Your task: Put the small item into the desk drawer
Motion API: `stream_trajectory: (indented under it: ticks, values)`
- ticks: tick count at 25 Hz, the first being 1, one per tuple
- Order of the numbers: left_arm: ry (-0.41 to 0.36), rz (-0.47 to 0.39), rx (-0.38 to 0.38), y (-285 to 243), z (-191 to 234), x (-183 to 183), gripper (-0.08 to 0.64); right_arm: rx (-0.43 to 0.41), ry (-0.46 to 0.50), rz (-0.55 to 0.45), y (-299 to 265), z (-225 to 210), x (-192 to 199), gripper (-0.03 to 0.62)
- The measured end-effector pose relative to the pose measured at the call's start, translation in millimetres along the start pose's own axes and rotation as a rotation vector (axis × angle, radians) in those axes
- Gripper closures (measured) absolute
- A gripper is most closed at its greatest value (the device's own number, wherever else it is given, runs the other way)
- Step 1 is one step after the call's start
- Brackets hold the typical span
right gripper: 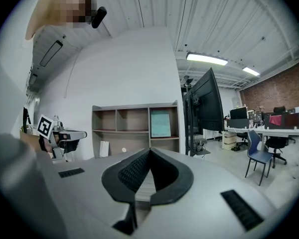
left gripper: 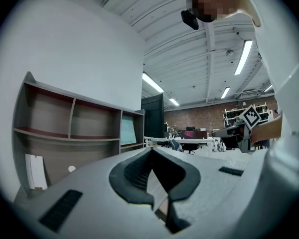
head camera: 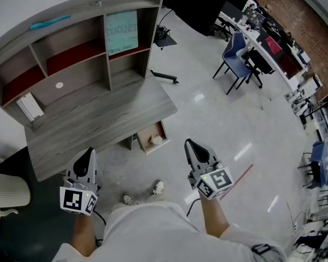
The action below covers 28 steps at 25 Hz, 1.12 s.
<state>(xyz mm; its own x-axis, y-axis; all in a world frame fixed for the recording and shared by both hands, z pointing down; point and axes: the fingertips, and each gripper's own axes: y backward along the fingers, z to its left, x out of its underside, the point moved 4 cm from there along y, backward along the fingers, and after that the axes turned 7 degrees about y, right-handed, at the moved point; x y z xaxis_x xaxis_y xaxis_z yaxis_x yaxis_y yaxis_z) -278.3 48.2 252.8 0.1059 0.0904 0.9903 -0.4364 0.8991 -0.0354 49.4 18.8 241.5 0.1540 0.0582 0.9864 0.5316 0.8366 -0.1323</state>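
Note:
The grey desk (head camera: 98, 125) with a shelf hutch (head camera: 76, 42) stands in front of me. Below its front edge the drawer (head camera: 144, 146) is pulled out, and a small white item (head camera: 157, 139) lies inside it. My left gripper (head camera: 90, 151) is shut and empty, held over the desk's near edge. My right gripper (head camera: 189, 143) is also shut and empty, over the floor just right of the drawer. Along the left gripper (left gripper: 151, 151) I see the hutch; the right gripper (right gripper: 149, 151) points at the hutch too.
On the desk are a white box (head camera: 30, 106) and a small white disc (head camera: 59, 85). A teal board (head camera: 122, 33) leans in the hutch. A blue chair (head camera: 238, 53) and a black screen (head camera: 199, 1) stand to the right, a beige chair (head camera: 5, 192) to the left.

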Motion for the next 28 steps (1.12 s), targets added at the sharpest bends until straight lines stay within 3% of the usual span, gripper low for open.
stream_trajectory:
  ticks: [11, 28]
  values:
    - [0.007, 0.012, -0.014, 18.8, -6.6, 8.8, 0.554, -0.077, 0.010, -0.001, -9.0, 20.5, 3.2, 0.594]
    - [0.017, 0.009, 0.003, 24.2, -13.4, 14.9, 0.554, -0.089, 0.058, -0.026, -11.0, 31.4, -7.3, 0.594]
